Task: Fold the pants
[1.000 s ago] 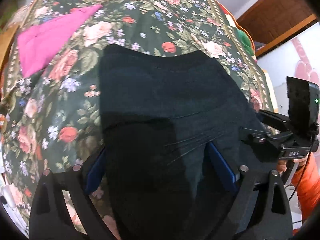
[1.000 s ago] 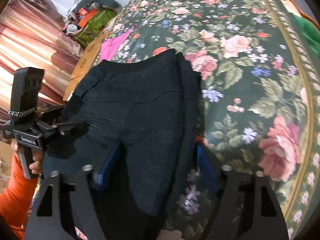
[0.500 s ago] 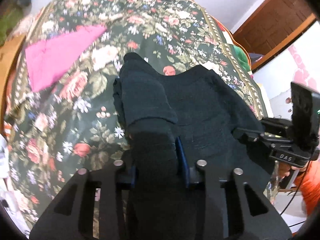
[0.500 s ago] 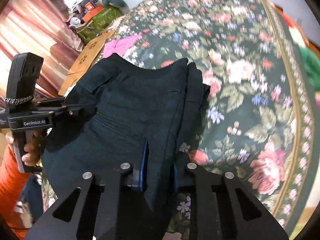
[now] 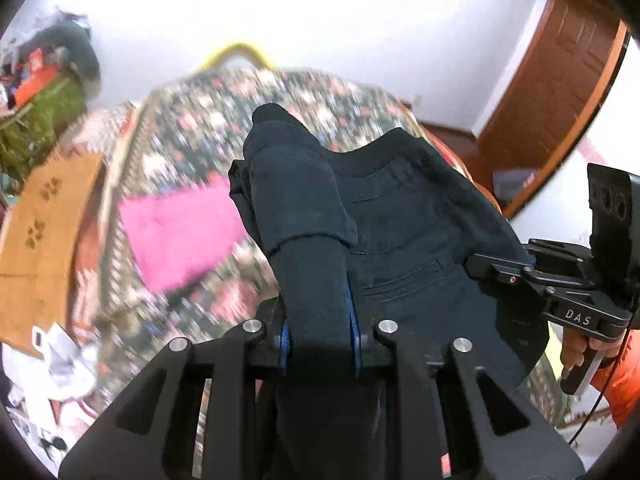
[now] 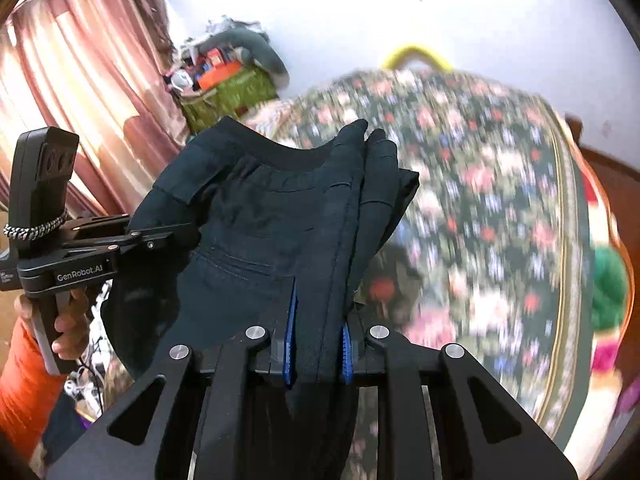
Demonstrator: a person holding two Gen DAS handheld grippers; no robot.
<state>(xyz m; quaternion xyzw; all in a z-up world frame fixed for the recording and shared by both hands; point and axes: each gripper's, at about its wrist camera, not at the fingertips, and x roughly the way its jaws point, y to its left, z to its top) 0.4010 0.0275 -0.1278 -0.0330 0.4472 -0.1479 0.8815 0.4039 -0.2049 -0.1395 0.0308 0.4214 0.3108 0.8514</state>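
Left gripper (image 5: 319,330) was clamped on a bunched edge of the dark pants (image 5: 404,232); right gripper (image 6: 316,354) pinched the opposite edge. Pants hung between them above the floral bedspread (image 6: 500,208), probably lifted clear. Only the left view showed the pink cloth (image 5: 180,232); only the right, curtains (image 6: 80,92).

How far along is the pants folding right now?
Early. Done: both grippers have a grip, the left gripper and right gripper each shut on an edge of the dark pants. In hand: the pants hang lifted above the floral bedspread. Left: folding and laying them flat.
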